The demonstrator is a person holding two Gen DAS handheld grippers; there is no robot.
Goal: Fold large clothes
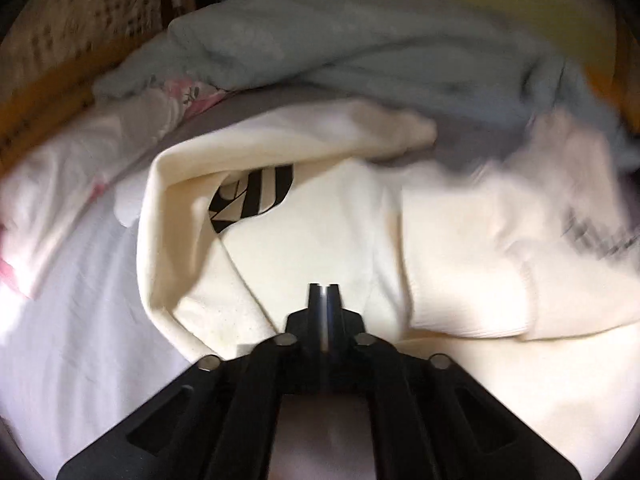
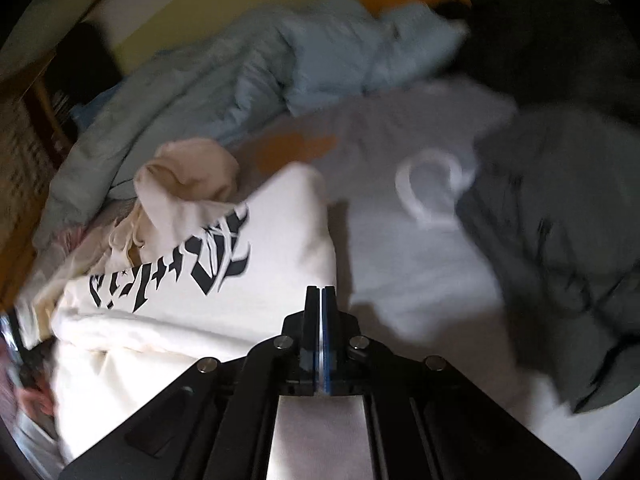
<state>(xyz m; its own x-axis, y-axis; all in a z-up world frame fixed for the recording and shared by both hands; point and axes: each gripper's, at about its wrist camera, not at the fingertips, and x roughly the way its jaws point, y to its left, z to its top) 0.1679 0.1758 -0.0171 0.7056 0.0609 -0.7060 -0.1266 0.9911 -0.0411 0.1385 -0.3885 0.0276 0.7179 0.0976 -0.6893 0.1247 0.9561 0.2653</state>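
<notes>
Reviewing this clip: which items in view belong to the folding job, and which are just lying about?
Part of the job:
cream hoodie with black lettering, partly folded
left gripper, jaws together
right gripper, jaws together

Just lying about:
light blue garment
dark green jacket
white bedsheet

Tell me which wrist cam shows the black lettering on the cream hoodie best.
Right wrist view: the black lettering lies face-up across the cream hoodie, nearly the whole line visible though blurred. The left wrist view shows only a fragment of the print inside a fold, plus a blurred smear near its right edge.
</notes>
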